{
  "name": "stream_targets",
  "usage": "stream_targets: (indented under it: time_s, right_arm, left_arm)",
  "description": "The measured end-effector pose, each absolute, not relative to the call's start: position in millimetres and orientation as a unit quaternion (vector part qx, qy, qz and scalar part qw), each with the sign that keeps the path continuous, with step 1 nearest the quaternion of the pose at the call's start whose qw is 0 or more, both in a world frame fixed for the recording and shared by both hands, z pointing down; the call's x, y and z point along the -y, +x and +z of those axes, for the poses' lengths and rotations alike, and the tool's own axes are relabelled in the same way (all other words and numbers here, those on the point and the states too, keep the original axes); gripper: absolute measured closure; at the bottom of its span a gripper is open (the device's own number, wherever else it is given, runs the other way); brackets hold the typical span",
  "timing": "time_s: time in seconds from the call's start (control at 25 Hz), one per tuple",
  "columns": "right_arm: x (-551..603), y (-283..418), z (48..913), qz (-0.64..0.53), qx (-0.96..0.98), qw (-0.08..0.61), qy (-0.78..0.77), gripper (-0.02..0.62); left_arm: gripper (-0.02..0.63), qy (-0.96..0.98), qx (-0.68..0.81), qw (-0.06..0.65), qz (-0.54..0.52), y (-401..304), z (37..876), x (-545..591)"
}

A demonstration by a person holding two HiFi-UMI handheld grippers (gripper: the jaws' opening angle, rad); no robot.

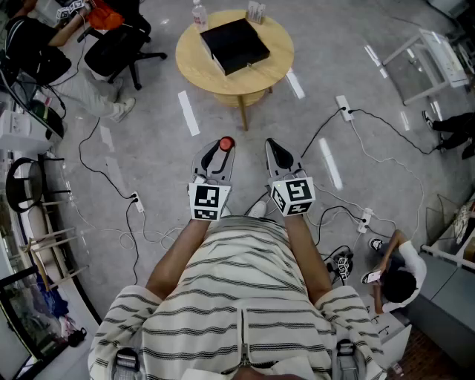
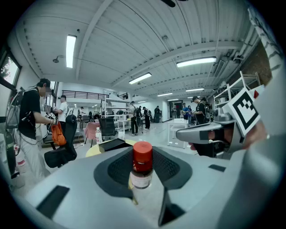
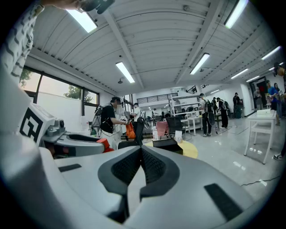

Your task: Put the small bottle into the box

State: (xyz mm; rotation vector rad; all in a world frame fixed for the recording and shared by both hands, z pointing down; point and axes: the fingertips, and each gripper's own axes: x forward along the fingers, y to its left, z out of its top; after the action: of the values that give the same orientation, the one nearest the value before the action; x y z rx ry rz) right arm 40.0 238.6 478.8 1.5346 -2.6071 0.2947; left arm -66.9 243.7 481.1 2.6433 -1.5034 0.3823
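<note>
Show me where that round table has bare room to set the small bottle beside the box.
Bare wood: the round table's near rim, between the black box and the edge facing you, plus strips at the box's left and right. Crowded: the far edge, with a clear bottle at far left and small containers behind the box.

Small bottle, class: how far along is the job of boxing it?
Done: the left gripper is shut on the small bottle. In hand: it is held over the floor, short of the round table. Left: carrying it to the black box on that table, which looks closed, and putting it inside. The right gripper is shut and empty.
</note>
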Motion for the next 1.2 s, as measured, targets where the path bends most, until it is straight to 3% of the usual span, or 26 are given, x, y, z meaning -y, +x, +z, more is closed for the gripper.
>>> stream_targets:
  time_s: [1.2]
  right_arm:
    - [-238,99,482,0.086,0.876,0.015,0.474,0.581]
  left_arm:
    - [0.466,0.845,0.519,0.056,0.119,2,486,-254]
